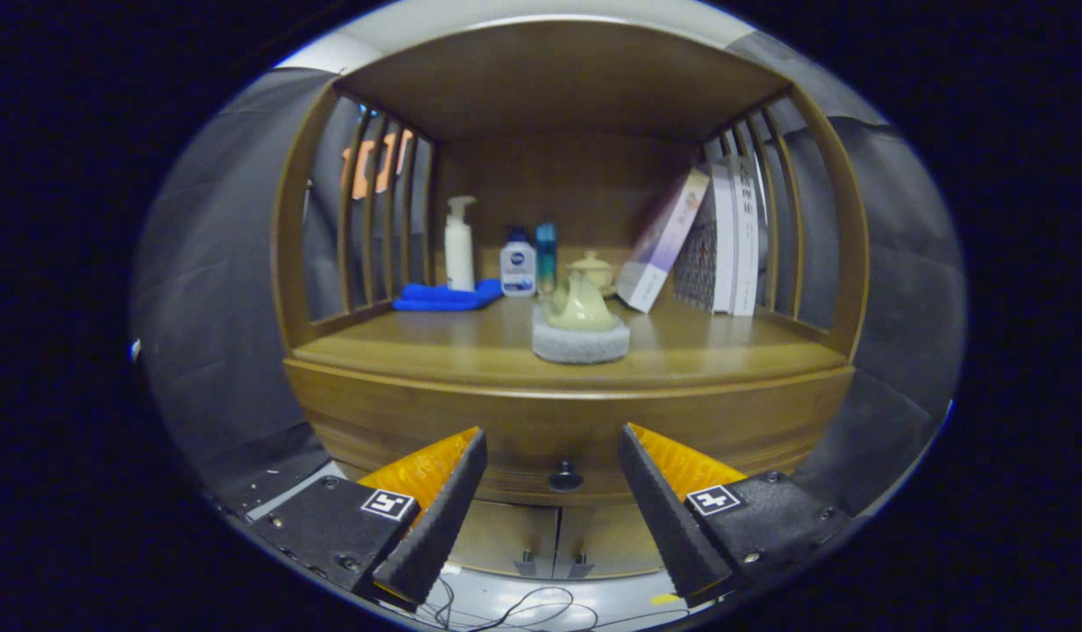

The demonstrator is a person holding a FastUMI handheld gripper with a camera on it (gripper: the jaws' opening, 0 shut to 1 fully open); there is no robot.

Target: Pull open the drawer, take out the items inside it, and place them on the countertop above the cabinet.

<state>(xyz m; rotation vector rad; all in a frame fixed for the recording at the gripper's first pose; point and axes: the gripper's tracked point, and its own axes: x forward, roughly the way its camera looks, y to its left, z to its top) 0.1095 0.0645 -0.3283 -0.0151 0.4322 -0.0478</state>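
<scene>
A wooden cabinet stands ahead of me, its drawer front point(435, 421) closed under the countertop point(435, 351). The drawer's small dark round knob point(565, 477) shows in the gap between my fingers, some way beyond them. My gripper point(551, 436) is open with nothing between its fingers. What lies inside the drawer is hidden.
On the countertop a pale green teapot point(578, 305) rests on a grey round pad point(581, 342) near the front middle. Behind stand a white pump bottle point(459, 244), two small bottles point(518, 263), a blue cloth point(444, 297) and leaning books point(725, 237). Two lower cabinet doors point(554, 542) sit beneath the drawer; cables point(523, 607) lie on the floor.
</scene>
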